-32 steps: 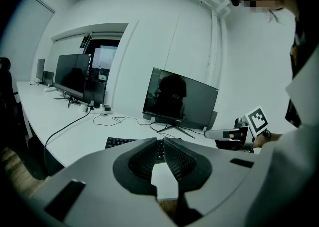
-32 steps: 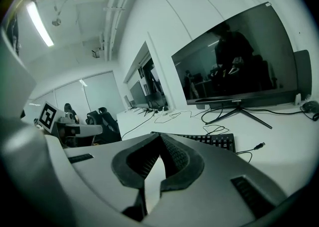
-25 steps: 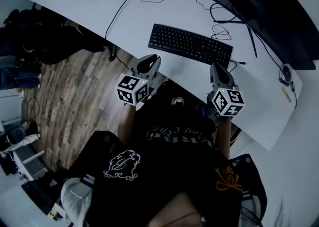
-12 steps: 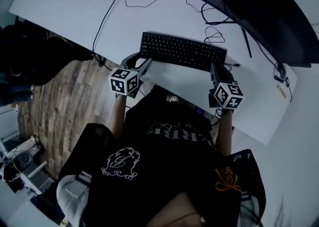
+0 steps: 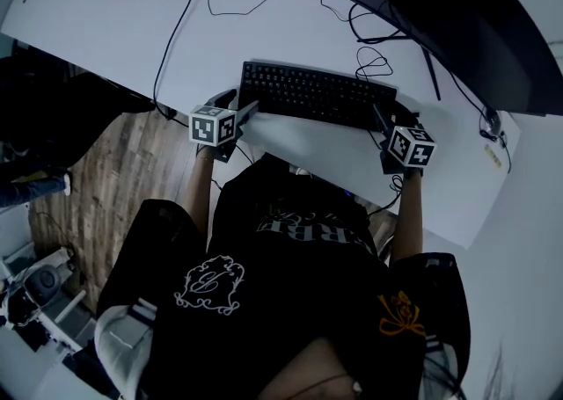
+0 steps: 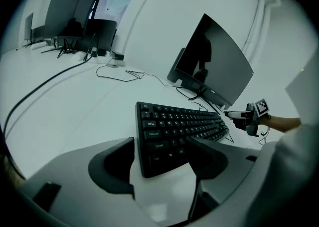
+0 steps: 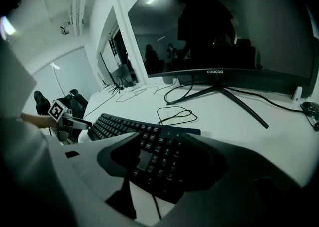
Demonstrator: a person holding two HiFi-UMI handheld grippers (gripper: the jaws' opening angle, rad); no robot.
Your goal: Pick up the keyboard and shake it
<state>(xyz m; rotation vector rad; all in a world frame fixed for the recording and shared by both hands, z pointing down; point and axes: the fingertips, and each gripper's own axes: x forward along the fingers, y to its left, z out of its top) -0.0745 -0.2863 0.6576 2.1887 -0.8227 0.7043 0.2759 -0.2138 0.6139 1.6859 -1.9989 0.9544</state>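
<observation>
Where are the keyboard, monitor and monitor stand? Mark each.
keyboard [image 5: 317, 95]: head view, middle of the key field.
monitor [image 7: 224, 26]: right gripper view, centre of the dark screen.
monitor stand [image 7: 239, 101]: right gripper view, partway along its right leg.

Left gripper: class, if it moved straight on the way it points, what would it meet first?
The keyboard: its left end sits between the opening jaws of the left gripper, apparently untouched, though depth is hard to judge.

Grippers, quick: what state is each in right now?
Left gripper: jaws opening, left end of the black plastic keyboard between them, not gripped.
Right gripper: jaws opening, keyboard's right end between them, ungripped.
</observation>
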